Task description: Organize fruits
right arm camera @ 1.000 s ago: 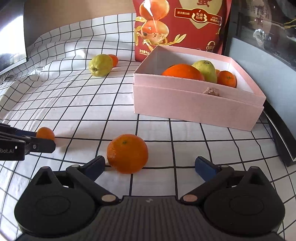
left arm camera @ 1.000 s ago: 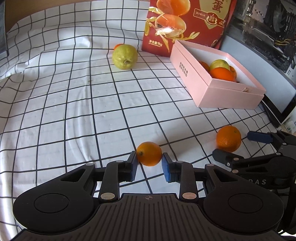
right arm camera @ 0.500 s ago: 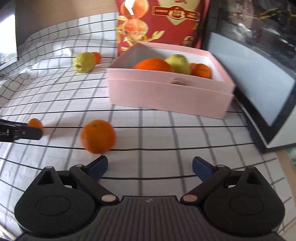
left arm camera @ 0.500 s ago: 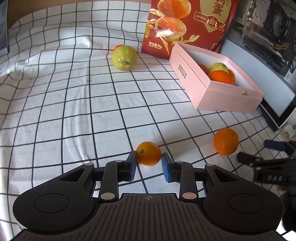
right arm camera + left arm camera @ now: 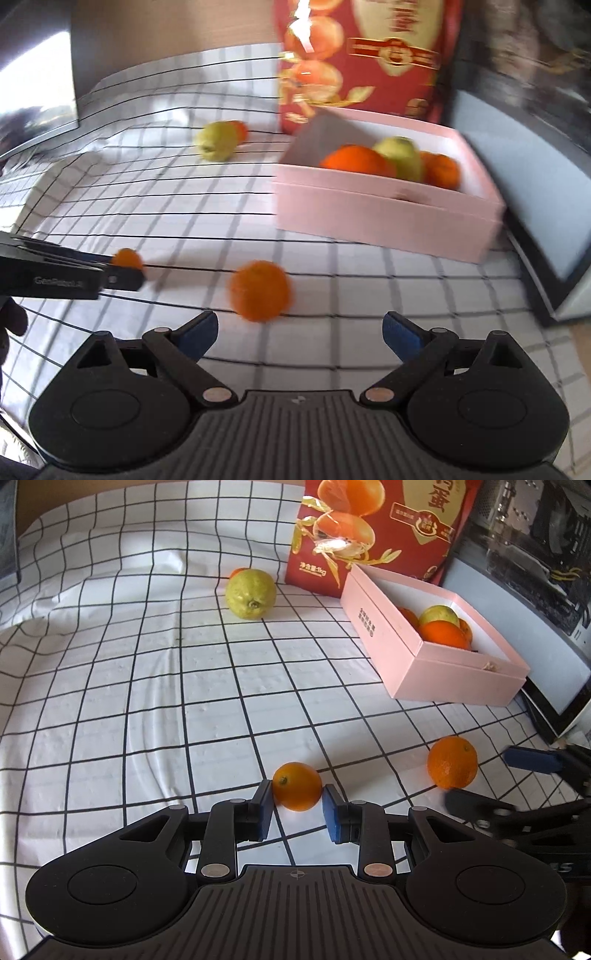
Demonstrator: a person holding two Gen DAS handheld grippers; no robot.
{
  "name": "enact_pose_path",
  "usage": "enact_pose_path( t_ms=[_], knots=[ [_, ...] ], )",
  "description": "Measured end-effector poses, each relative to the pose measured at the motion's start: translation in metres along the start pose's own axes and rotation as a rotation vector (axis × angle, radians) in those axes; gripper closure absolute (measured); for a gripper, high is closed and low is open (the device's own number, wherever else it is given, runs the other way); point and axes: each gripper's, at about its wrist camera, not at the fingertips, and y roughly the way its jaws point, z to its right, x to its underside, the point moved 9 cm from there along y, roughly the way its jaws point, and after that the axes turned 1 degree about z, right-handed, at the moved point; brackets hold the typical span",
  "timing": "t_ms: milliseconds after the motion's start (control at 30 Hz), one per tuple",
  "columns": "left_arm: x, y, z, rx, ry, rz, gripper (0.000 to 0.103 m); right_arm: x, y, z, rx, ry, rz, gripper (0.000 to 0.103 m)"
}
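Observation:
My left gripper [image 5: 297,808] is shut on a small orange [image 5: 297,791], both blue pads against its sides, low over the checked cloth. The same small orange shows in the right wrist view [image 5: 126,258]. A larger orange [image 5: 452,762] lies on the cloth to the right; it sits just ahead of my right gripper [image 5: 299,332], which is wide open and empty. A pink box [image 5: 436,661] holds oranges and a green fruit [image 5: 437,614]. A green guava [image 5: 251,594] with a small orange [image 5: 238,571] behind it lies far back.
A red fruit carton [image 5: 373,528] stands behind the pink box. A dark monitor edge [image 5: 554,716] and computer parts border the right side. A dark panel [image 5: 37,85] stands at the left. The right wrist view is motion-blurred.
My right gripper has pulled back from the larger orange, swung right, then back left, staying open. My left gripper has stayed on the small orange.

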Motion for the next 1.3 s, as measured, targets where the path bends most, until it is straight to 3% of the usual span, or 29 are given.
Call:
enact_pose_path(
  t_ms=[233, 500, 1067, 1133, 1300],
  knots=[
    [0.0, 0.001, 0.002, -0.015, -0.003, -0.016, 0.071, -0.013, 0.028, -0.016, -0.043, -0.016, -0.05, 0.03],
    [-0.001, 0.002, 0.0, -0.003, -0.025, -0.019, 0.071, -0.008, 0.028, -0.016, -0.053, -0.033, -0.067, 0.045],
    [-0.01, 0.009, -0.003, 0.007, -0.064, -0.065, 0.07, -0.009, 0.029, -0.016, -0.037, -0.048, -0.056, 0.047],
    [-0.009, 0.008, -0.003, 0.007, -0.065, -0.06, 0.071, -0.008, 0.028, -0.017, -0.038, -0.057, -0.053, 0.057],
    [-0.006, 0.006, 0.002, -0.013, -0.032, -0.044, 0.071, -0.007, 0.023, -0.017, -0.032, -0.095, -0.061, 0.06]
  ],
)
